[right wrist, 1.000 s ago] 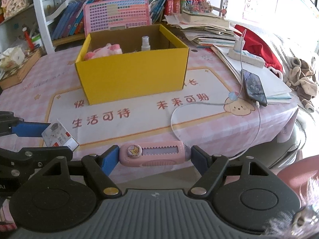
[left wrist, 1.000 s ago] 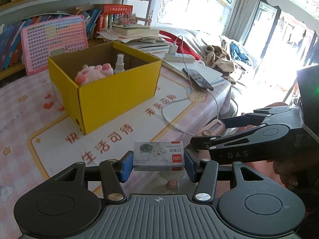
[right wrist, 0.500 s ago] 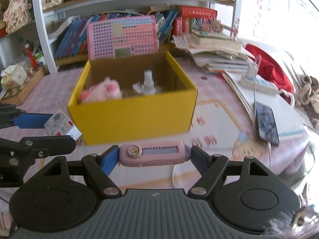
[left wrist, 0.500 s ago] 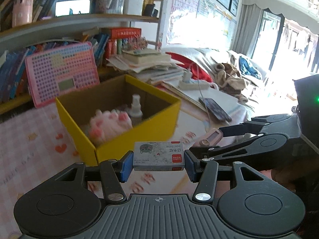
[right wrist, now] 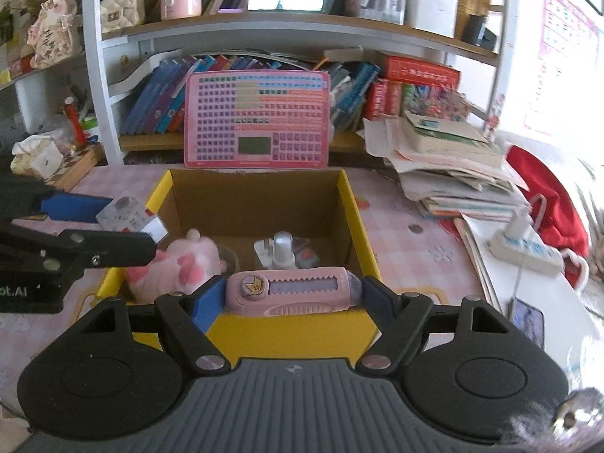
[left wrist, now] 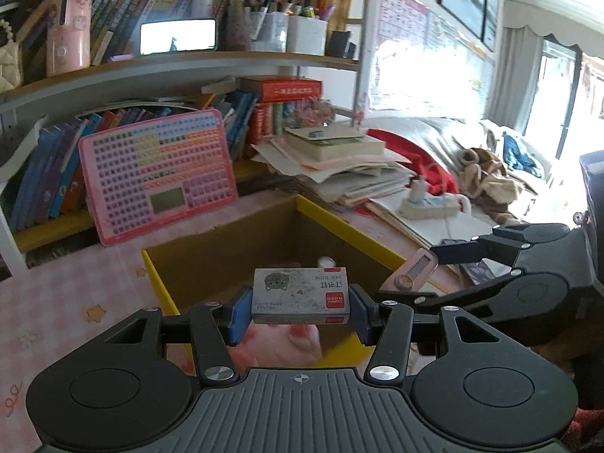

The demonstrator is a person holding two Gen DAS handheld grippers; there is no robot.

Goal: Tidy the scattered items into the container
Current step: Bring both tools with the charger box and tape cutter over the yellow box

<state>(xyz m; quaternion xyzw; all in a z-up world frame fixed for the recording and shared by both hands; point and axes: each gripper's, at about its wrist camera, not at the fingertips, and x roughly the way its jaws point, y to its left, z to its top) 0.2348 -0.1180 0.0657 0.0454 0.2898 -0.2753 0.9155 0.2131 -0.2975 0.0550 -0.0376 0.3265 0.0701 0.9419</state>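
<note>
My left gripper (left wrist: 300, 307) is shut on a small grey staple box (left wrist: 300, 296) and holds it over the open yellow cardboard box (left wrist: 339, 222). My right gripper (right wrist: 292, 294) is shut on a pink utility knife (right wrist: 292, 290) above the near wall of the yellow box (right wrist: 355, 204). Inside the box lie a pink plush toy (right wrist: 181, 264) and a small spray bottle (right wrist: 283, 251). The left gripper and staple box (right wrist: 130, 217) show at the box's left rim in the right wrist view. The right gripper with the knife (left wrist: 413, 270) shows at the right in the left wrist view.
A pink keyboard-like board (right wrist: 256, 120) leans against the bookshelf behind the box. A stack of papers and books (right wrist: 449, 162) lies to the right, with a power strip (right wrist: 523, 251) and a phone (right wrist: 526, 319). A tissue pack (right wrist: 36, 153) sits at the far left.
Both grippers have risen and moved forward with their items, from the table's front edge to over the yellow box.
</note>
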